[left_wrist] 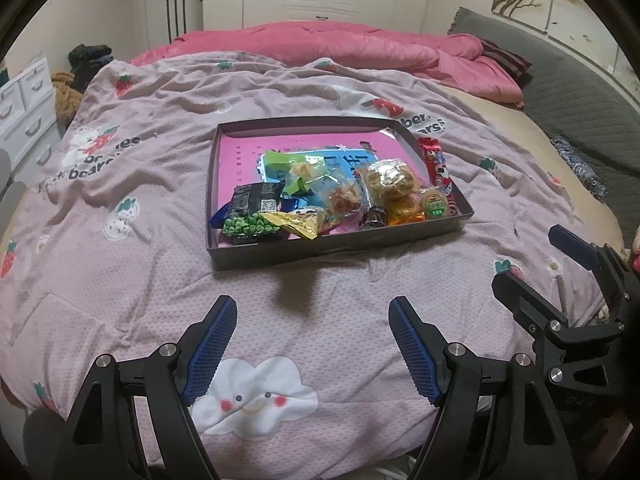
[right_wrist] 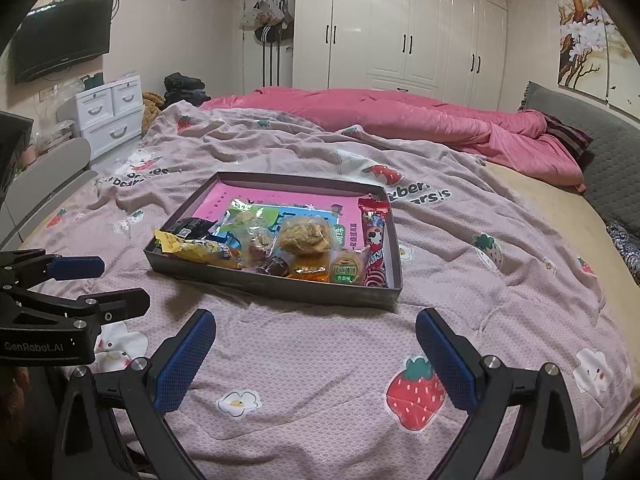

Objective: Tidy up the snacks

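Nearest the lens: left hand-held gripper, blue pads spread wide, nothing between them, poised over the strawberry-print bedspread. Right hand-held gripper likewise wide apart and empty, level w/ the left one and just beside it.

Beyond both, mid-bed: shallow dark tray w/ a pink printed sheet as liner. Snacks sit piled in the tray's near half: green-pea packet at near-left corner, black packet behind it, yellow foil pack beside the peas, clear bag of brown pastries towards the right, round green-label cake at near-right, long red stick pack along the right wall. Far half of tray shows mostly liner. No snack lies on the bedspread in either view.

Judgement: scene fits either snacks gathered into the tray already, or a heap awaiting sorting; can't settle which. For any grasp here: come in from above, pinch a pack by its crimped edge, avoid crushing the pastries, and mind the low tray wall, since the tray rests on soft bedding and may tip or slide.

Hard to make out: small dark wrapped item near the front wall, labels too small to read; items overlap, so the count is uncertain. Far background: pink quilt, white wardrobe.
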`<state>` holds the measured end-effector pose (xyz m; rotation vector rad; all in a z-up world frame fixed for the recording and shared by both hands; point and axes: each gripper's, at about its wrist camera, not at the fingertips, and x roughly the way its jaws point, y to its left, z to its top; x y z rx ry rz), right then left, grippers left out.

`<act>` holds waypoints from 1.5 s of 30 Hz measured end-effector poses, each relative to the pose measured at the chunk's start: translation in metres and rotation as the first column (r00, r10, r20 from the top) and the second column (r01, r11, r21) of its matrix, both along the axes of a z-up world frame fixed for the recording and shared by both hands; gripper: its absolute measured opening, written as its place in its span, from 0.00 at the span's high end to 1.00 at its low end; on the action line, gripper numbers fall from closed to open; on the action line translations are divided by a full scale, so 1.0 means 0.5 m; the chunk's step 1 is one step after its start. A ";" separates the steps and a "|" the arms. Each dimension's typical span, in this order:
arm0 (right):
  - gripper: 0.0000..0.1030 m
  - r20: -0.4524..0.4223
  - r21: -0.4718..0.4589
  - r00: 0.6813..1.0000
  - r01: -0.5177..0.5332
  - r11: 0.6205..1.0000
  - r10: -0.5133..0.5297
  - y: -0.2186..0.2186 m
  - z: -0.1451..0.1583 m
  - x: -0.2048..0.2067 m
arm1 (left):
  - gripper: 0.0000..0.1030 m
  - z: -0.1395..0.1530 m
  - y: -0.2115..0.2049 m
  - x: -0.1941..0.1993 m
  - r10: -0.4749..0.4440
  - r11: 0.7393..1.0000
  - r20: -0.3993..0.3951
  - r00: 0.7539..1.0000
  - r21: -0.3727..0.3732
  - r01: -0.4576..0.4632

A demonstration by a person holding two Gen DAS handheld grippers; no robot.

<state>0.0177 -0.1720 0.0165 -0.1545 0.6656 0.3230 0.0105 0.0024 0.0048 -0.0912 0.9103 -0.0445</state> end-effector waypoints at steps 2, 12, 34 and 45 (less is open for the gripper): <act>0.02 -0.001 0.001 1.000 0.001 1.000 -0.001 0.000 -0.001 0.000 | 0.23 0.000 0.000 -0.001 0.000 1.000 0.000 1.000 0.005 0.000; 0.02 -0.008 0.004 1.000 0.005 1.000 -0.005 -0.005 -0.002 0.001 | 0.23 0.001 -0.001 -0.001 0.001 1.000 -0.004 1.000 0.015 -0.001; 0.02 -0.011 0.001 1.000 0.003 1.000 -0.003 -0.002 -0.008 0.005 | 0.23 0.002 0.003 0.000 0.022 0.999 0.001 1.000 0.023 -0.022; 0.02 -0.013 0.002 1.000 0.002 1.000 -0.002 -0.002 -0.009 0.006 | 0.23 -0.001 -0.001 0.001 0.018 0.999 -0.007 1.000 0.031 -0.017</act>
